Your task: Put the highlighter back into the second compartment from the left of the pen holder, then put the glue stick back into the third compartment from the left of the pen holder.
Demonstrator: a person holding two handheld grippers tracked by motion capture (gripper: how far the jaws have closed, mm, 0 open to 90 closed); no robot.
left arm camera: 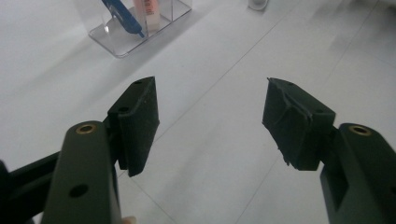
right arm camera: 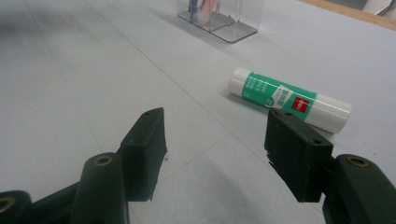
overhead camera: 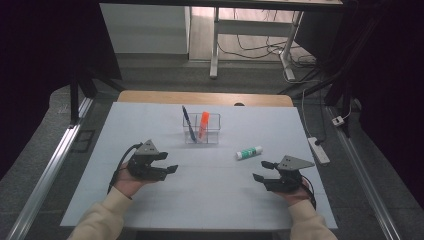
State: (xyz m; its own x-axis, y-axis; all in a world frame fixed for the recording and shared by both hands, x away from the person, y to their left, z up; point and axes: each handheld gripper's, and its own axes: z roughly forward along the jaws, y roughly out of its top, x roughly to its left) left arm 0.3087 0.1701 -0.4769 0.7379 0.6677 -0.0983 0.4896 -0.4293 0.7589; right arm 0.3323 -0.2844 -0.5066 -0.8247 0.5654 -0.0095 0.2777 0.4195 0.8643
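- Left gripper (overhead camera: 170, 162): held over the left half of the table (overhead camera: 150, 200), about midway between the near and far edges. Its jaws are seen standing well apart in the left gripper view, with nothing between the pads (left arm camera: 137, 123). Bare table lies ahead of them.
- Holder (overhead camera: 202, 131): a clear box set near the middle of the far edge. A blue pen (overhead camera: 188, 122) and an orange marker (overhead camera: 203, 124) are stood upright in it, slightly tilted. It is seen beyond the left gripper, well apart from it.
- Glue stick (overhead camera: 249, 152): laid flat on the right half of the table, just right of the holder and nearer the near edge. Its long axis is run roughly left to right, with the right end tilted a little toward the far edge. It is touched by nothing.
- Right gripper (overhead camera: 260, 171): held near the right edge, toward the near corner, with its jaws apart and empty. In the right gripper view the glue stick (right arm camera: 289, 99) is found ahead and slightly right of the gap, lying crosswise to the jaws' line.
- Judgement: the right hand is much the nearer to the stick, so a short reach forward and toward the far edge is called for, with the pads brought across the stick's short width rather than along its length.
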